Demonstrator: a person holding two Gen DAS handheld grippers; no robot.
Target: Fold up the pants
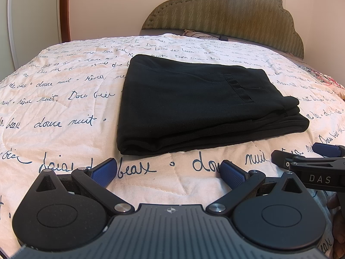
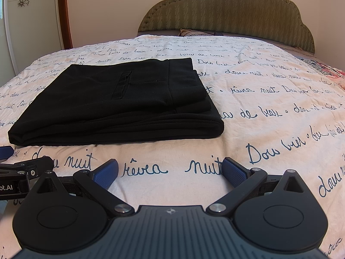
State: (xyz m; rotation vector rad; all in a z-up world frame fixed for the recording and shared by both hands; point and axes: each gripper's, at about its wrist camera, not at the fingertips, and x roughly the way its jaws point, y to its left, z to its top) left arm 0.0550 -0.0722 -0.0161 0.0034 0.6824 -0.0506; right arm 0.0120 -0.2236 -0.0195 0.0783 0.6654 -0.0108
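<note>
Black pants lie folded into a flat rectangle of several layers on the bed, a slit pocket facing up. In the right wrist view the pants sit left of centre. My left gripper is open and empty, hovering over the quilt just short of the pants' near edge. My right gripper is also open and empty, just short of the pants and level with their right corner. The right gripper shows at the right edge of the left wrist view, and the left gripper at the left edge of the right wrist view.
A cream quilt printed with dark cursive writing covers the bed. A padded olive headboard stands at the far end, with a pillow below it. A patterned cloth lies at the right edge. A white door is at far left.
</note>
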